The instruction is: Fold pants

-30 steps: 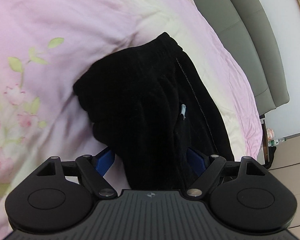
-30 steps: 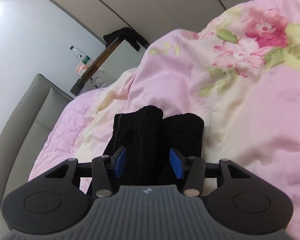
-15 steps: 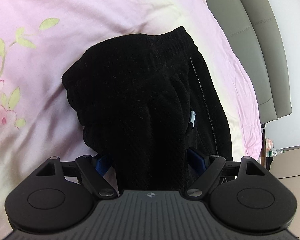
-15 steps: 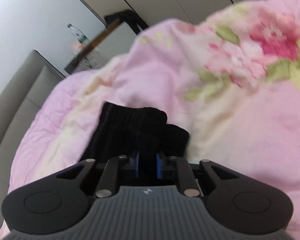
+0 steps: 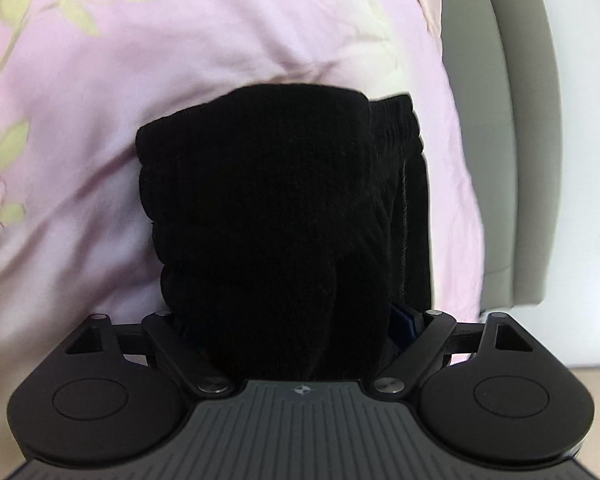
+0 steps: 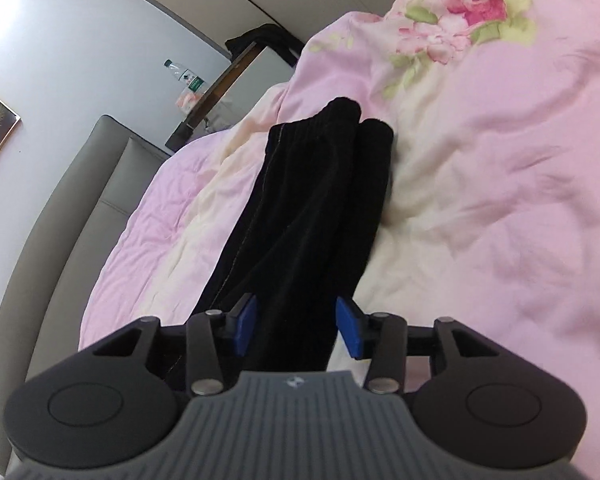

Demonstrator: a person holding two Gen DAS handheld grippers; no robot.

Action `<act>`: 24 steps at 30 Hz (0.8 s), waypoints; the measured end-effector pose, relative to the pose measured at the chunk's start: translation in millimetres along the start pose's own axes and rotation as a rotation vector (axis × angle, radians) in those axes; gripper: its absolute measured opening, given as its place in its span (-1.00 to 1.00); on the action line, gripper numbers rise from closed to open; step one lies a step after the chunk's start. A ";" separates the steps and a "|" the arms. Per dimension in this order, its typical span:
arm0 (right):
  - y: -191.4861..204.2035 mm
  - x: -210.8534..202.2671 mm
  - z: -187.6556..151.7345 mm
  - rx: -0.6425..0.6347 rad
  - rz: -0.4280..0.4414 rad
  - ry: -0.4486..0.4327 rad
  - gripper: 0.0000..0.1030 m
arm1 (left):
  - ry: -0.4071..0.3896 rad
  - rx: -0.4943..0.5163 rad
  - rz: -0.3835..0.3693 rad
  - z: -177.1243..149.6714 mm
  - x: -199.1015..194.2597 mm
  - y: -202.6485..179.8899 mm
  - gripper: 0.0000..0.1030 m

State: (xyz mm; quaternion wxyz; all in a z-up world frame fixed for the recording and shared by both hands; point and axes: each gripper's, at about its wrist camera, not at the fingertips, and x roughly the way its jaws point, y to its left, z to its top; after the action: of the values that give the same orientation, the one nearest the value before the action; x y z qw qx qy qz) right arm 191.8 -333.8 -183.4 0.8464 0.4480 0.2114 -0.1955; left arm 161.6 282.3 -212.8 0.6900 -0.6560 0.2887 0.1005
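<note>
Black pants lie folded in a long bundle on a pink floral quilt. In the left wrist view the cloth fills the space between the jaws of my left gripper, which stand wide apart; only the right blue pad shows. In the right wrist view the pants stretch away from my right gripper. Its blue pads stand apart on either side of the near end of the cloth, not pressing it.
A grey padded headboard runs along the left of the bed and also shows in the left wrist view. A bedside table holds a water bottle. The quilt spreads to the right.
My right gripper shut on the pants half a second ago and has now opened, the pants lying stretched out longer. My left gripper has moved in over the bundle.
</note>
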 end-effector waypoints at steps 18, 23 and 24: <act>14.0 -47.3 -19.7 0.083 0.178 0.093 -0.18 | -0.312 -0.003 0.025 68.0 -188.7 42.8 -0.37; 60.9 -50.9 -39.1 -0.155 0.255 0.181 -0.17 | -0.302 0.006 0.153 93.7 -205.9 83.7 -0.16; 71.5 -50.5 -45.4 -0.215 0.267 0.200 -0.17 | -0.287 0.020 0.200 93.0 -202.7 86.2 -0.05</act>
State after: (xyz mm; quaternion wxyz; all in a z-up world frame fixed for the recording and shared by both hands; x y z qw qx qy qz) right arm 178.6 -251.1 -131.3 0.8825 0.3965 0.2528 -0.0123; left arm -23.0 430.9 -180.9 0.7171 -0.5962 0.2520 0.2584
